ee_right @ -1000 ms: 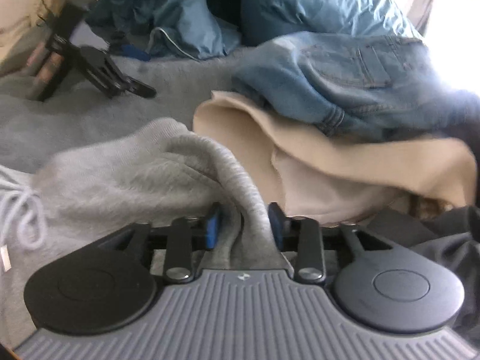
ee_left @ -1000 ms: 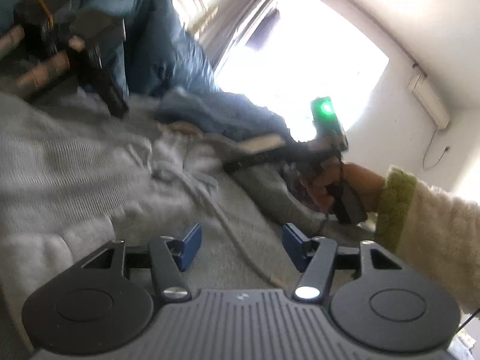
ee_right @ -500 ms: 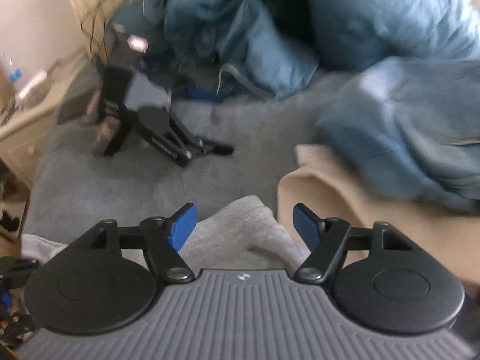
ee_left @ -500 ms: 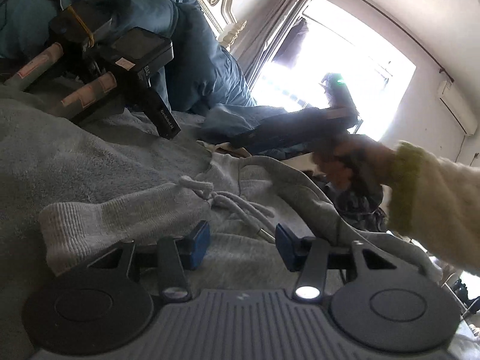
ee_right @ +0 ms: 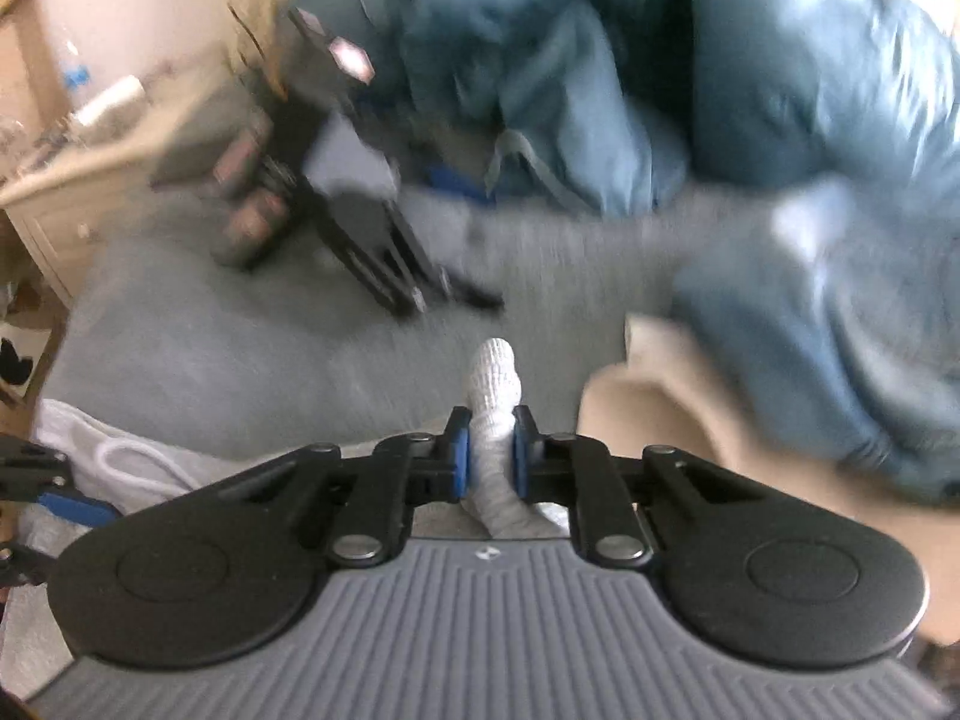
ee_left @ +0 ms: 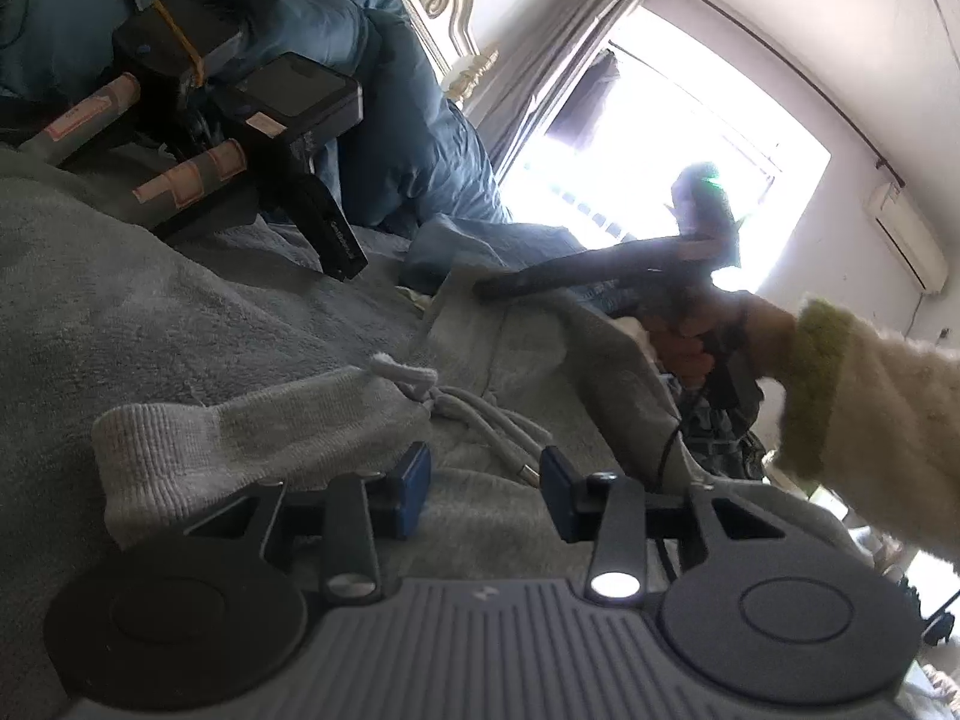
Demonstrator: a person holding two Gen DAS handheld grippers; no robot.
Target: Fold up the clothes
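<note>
left gripper: pads spread, hovering low over the ribbed waistband of the grey sweatpants; half a second ago it sat in much the same spot, so it has barely moved and grips nothing.
drawstring: white cord loops off the waistband and trails between the spread pads, its metal tip lying loose on the cloth.
sweatpants: spread across the grey blanket, waistband end nearest the left tool, the far side rising toward the right tool.
spare gear: a black device with pink-wrapped handles lies on the blanket beyond, well apart from the work.
right gripper: pressed together on a bunched ridge of grey knit; half a second ago its pads stood wide with the cloth only lying between them, so the pinch is new.
meaning: one edge of the sweatpants now looks secured, and the fold can likely begin once the left tool takes the waistband.
pile at right: a beige garment and blue jeans wait beside the sweatpants, blurred.
risk: the drawstring could be caught in the left pinch.
</note>
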